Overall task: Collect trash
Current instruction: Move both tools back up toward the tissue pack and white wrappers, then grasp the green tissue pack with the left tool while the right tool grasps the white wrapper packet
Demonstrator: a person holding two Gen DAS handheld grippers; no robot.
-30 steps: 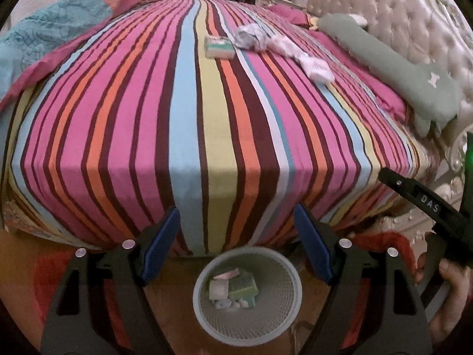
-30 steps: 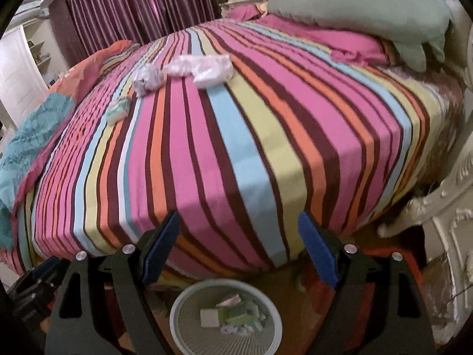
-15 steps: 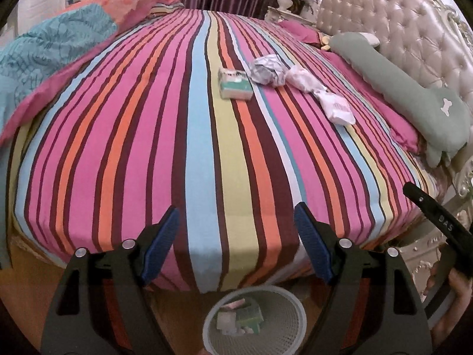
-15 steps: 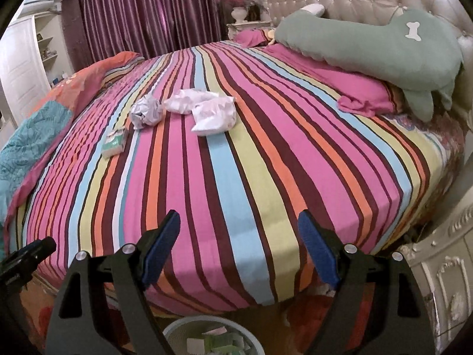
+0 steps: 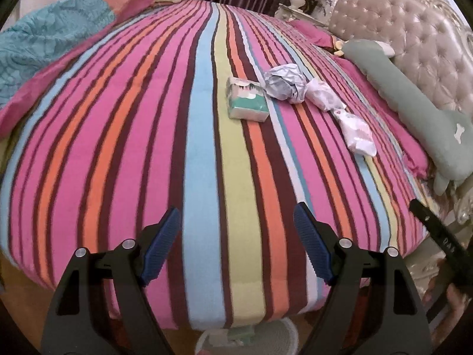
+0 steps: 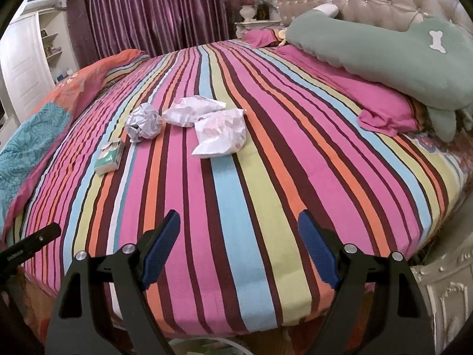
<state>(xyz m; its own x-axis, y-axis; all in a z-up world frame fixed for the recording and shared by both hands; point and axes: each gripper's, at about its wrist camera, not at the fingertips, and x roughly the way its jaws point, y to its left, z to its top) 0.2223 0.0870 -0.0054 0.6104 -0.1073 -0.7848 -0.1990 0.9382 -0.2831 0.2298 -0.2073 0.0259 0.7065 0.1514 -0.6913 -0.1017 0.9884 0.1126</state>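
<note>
Trash lies in a row on the striped bedspread point(image 5: 147, 148) point(image 6: 266, 177). There is a green-and-white tissue pack point(image 5: 246, 102) point(image 6: 110, 156), a crumpled grey paper ball point(image 5: 285, 82) point(image 6: 144, 121) and two white crumpled wrappers point(image 5: 323, 95) point(image 5: 357, 134) point(image 6: 192, 109) point(image 6: 220, 131). My left gripper point(image 5: 236, 245) is open and empty over the near edge of the bed, well short of the trash. My right gripper point(image 6: 239, 248) is open and empty too, also near the bed's edge. The white mesh bin point(image 5: 283, 335) with discarded packs peeks out below the bed edge.
A long green pillow point(image 5: 414, 100) point(image 6: 384, 53) and pink pillows lie along the tufted headboard point(image 5: 414, 38). A teal and orange quilt point(image 5: 50, 38) point(image 6: 29, 136) is bunched at the left. Purple curtains point(image 6: 147, 9) hang behind. A carved white bed frame point(image 6: 443, 290) stands at lower right.
Both grippers have moved forward over the bed, so the trash looks nearer and larger. The bin has slid almost out of view at the bottom. The jaws have kept the same width.
</note>
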